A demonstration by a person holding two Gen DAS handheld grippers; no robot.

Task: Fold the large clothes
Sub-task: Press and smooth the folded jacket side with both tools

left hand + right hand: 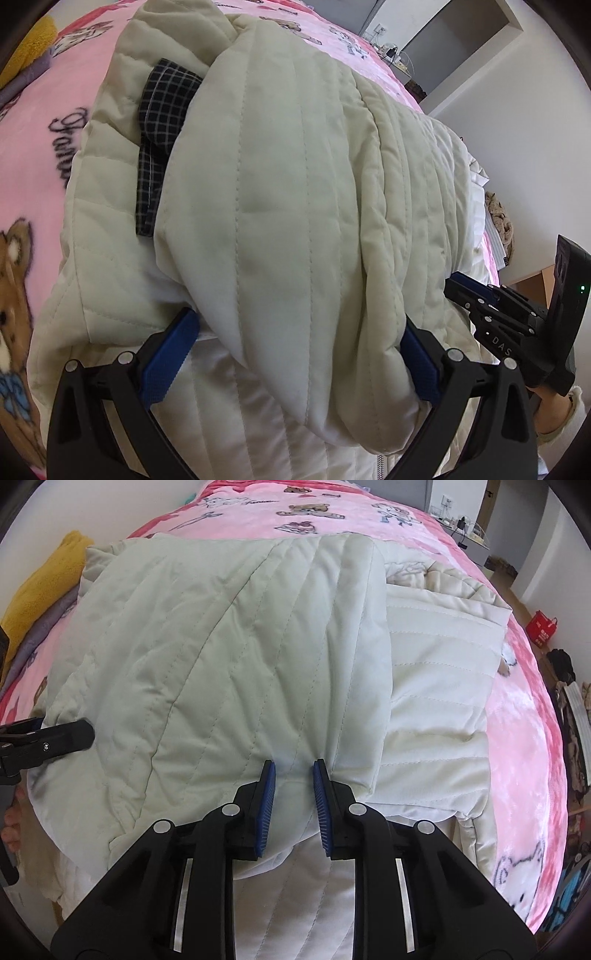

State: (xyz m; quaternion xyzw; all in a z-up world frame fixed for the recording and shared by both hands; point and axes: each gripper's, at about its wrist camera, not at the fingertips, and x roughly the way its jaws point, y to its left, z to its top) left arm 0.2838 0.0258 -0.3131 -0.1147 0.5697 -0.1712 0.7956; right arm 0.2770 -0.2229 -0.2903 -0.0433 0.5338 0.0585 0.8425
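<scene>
Right hand-held gripper (294, 771): jaws narrowed onto a pinch of the folded cream quilted coat (229, 657), the blue pads (268, 805) pressing a ridge of fabric near the fold's lower edge at 6 o'clock in its own view; judged a hold taken to carry or tighten the fold, thin cloth needing only a small gap. Left hand-held gripper (299, 354): jaws spread wide, one blue pad at 8 o'clock and the other at 4 o'clock in its view, with a thick padded bulge of the coat (295, 206) lying between them; whether the pads press it or merely flank it cannot be told, though the wide stance suits bulky layers. The same gripper shows as a black tip (55, 738) at 9 o'clock in the right view, at the coat's edge. Coat: laid across the bed, one panel doubled over the white quilted layer (436, 686) beneath, so folding seems partway done. Dark checked lining or cloth (162, 122): peeks from under the fold at 10 o'clock, left view. Pink printed blanket (524, 716): covers the bed and bears the coat. Yellow fabric (40, 587): at 10 o'clock, apart from the work.
</scene>
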